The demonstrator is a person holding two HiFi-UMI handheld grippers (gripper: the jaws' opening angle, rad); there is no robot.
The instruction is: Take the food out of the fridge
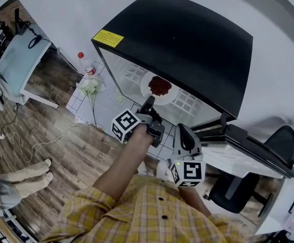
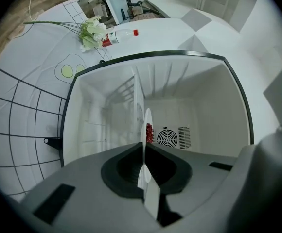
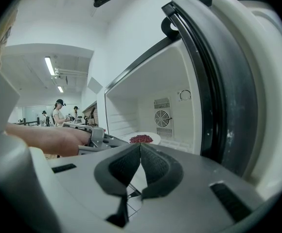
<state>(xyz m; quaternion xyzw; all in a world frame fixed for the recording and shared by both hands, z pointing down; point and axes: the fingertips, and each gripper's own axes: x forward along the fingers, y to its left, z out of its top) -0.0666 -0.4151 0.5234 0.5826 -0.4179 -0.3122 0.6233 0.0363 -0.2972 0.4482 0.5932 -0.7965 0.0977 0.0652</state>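
Left jaws: the left gripper [image 2: 144,147] is clamped on the near rim of the white plate [image 2: 148,116]. The plate runs edge-on between the pads, so the bite looks pretty thin.
Food: the red food [image 1: 159,85] is heaped mid-plate, roughly 1 o'clock from the left gripper in the head view, inside the fridge [image 1: 187,39] on the white shelf [image 1: 190,104].
Right jaws: the right gripper [image 3: 140,147] is pressed together on nothing, at 4 o'clock of the left one, just outside the opening, with the door [image 3: 228,81] at its 3 o'clock.
How I'd do it: hold the plate level and slide it straight back toward 6 o'clock, slowly — a one-sided rim pinch probably lets it sag.
Risk: any tilt and the pile likely rolls off.
Tip: once the plate clears the shelf, prop the free edge with the right gripper.
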